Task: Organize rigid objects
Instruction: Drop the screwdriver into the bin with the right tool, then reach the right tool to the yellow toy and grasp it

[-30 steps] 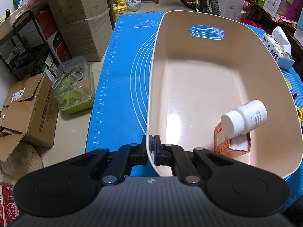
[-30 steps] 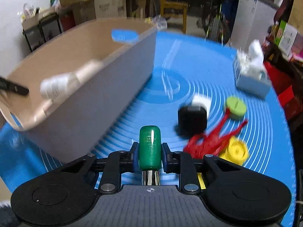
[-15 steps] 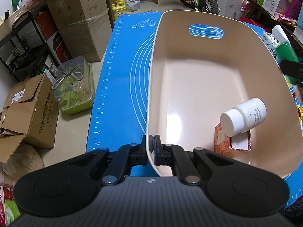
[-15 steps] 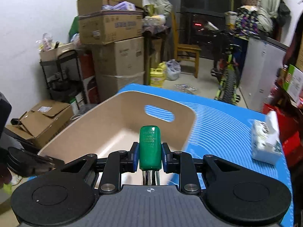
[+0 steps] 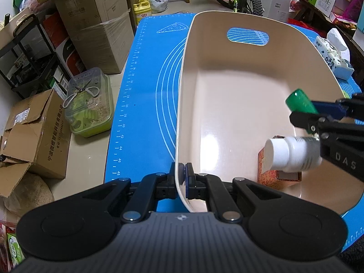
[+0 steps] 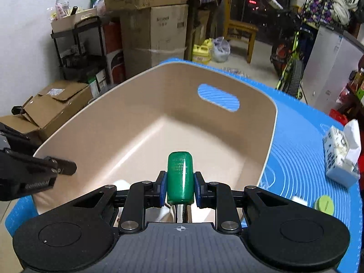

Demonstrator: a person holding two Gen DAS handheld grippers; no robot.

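The right gripper (image 6: 180, 187) is clamped on the green handle (image 6: 180, 177), a stiff, smooth, probably slippery thing best gripped mid-body, while the left gripper (image 5: 182, 177) pinches the near rim of the light, rigid beige bin (image 5: 238, 104).

The right gripper (image 6: 180, 187), clamped on a green plastic screwdriver handle (image 6: 180, 177), now hangs over the open beige plastic tub (image 6: 270, 136), up from beside its outer wall. In the left wrist view it now reaches in above the white plastic bottle (image 5: 289, 155).
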